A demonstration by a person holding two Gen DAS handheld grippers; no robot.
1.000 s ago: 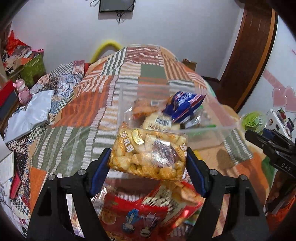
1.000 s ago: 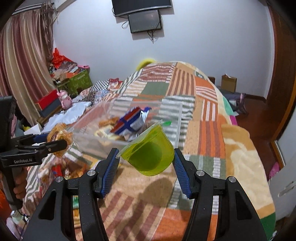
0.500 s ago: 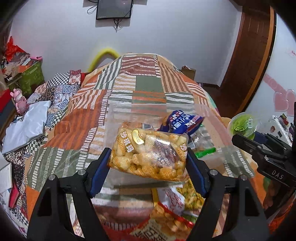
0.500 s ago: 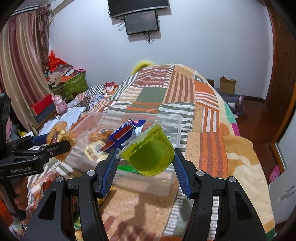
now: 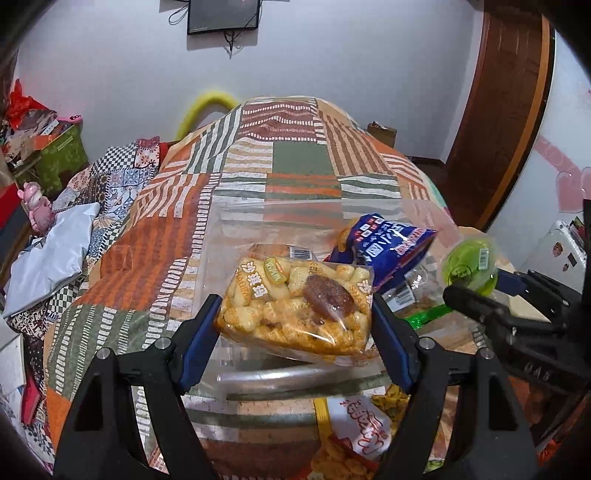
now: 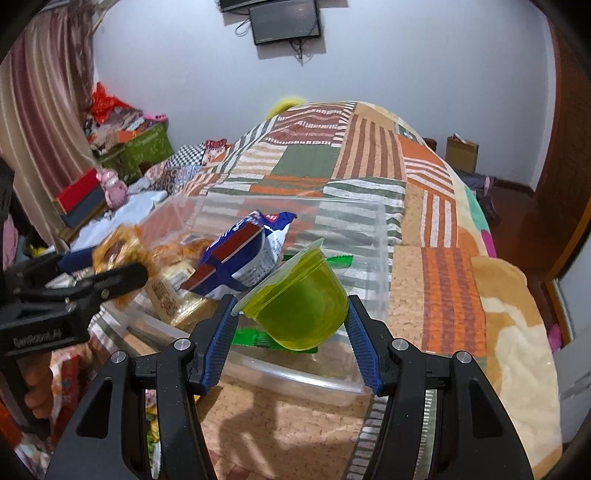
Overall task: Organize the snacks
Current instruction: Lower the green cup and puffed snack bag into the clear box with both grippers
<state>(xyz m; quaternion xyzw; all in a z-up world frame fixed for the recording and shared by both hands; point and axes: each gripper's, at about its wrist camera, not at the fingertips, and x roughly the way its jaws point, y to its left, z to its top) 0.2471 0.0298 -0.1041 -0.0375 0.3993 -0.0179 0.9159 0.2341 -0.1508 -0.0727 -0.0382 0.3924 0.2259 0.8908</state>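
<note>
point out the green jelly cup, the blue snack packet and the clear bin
green jelly cup (image 6: pixel 306 314): right wrist view, on its side wall.
blue snack packet (image 6: pixel 245 258): right wrist view, middle of the wrapper.
clear bin (image 6: pixel 380 236): right wrist view, right-hand wall.

Patchwork bedspread (image 5: pixel 295 166), wall TV (image 6: pixel 284 20) – pink toy (image 5: pixel 35 206), curtain (image 6: pixel 40 110)

Each camera sits on its gripper and looks forward and down, close over the clear bin (image 5: pixel 325 210) (image 6: pixel 369 236) on the bed (image 5: pixel 303 162) (image 6: pixel 436 280); both views share them.
</note>
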